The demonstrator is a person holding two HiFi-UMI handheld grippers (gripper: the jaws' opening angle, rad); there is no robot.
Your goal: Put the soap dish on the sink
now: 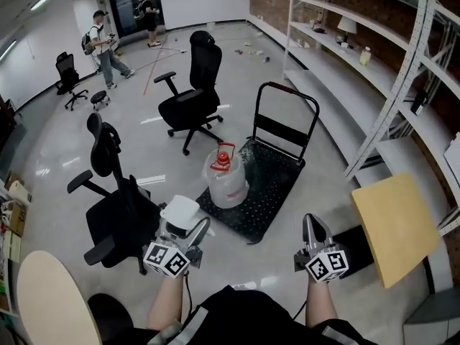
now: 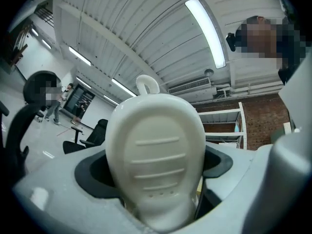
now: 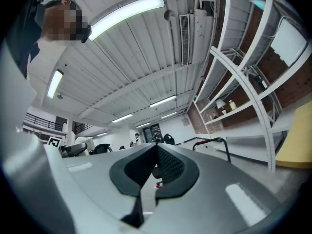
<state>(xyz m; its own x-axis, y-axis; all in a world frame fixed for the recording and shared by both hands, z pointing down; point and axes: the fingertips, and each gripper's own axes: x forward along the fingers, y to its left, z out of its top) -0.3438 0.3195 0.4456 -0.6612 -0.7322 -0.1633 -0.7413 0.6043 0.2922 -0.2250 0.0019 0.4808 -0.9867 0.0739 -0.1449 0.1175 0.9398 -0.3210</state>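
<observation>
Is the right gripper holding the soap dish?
No, the fingers of the right gripper are shut together on nothing, while the soap dish sits in the left gripper.

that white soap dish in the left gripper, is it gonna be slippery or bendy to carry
Likely stiff: the soap dish looks like moulded hard plastic with raised ribs, unbent in the left hand-held gripper. Probably slippery, since its surface is smooth and glossy. Seemingly light: gripped at one end, it stands up without sagging.

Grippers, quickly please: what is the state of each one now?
Left gripper: closed on the white soap dish.
Right gripper: closed, holding nothing.
</observation>
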